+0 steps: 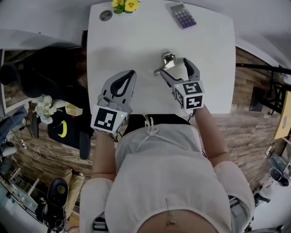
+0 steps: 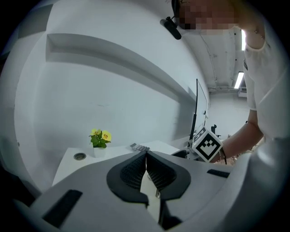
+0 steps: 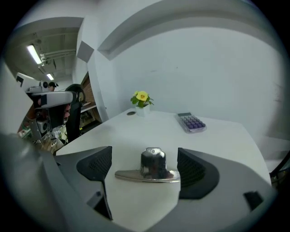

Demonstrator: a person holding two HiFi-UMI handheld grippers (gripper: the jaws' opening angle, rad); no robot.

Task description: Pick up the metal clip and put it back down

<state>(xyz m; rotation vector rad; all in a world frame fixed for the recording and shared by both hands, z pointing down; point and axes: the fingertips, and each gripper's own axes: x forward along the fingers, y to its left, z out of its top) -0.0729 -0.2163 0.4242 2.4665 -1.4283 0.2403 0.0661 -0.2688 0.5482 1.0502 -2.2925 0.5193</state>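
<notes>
A shiny metal clip (image 1: pixel 166 63) lies on the white table (image 1: pixel 136 41), right of centre. In the right gripper view the clip (image 3: pixel 151 168) sits between the two dark pads, apart from both. My right gripper (image 1: pixel 173 67) is open around it, low over the tabletop. My left gripper (image 1: pixel 127 81) hovers near the table's front left part, its jaws pressed together with nothing between them. Seen from the left gripper view, the left gripper (image 2: pixel 146 168) has its ribbed pads meeting.
A calculator (image 1: pixel 182 15) with purple keys lies at the back right. A small pot of yellow flowers (image 1: pixel 123 5) and a round grey cable port (image 1: pixel 106 15) sit at the back left. Past the table's left edge there is a dark chair (image 1: pixel 22 75).
</notes>
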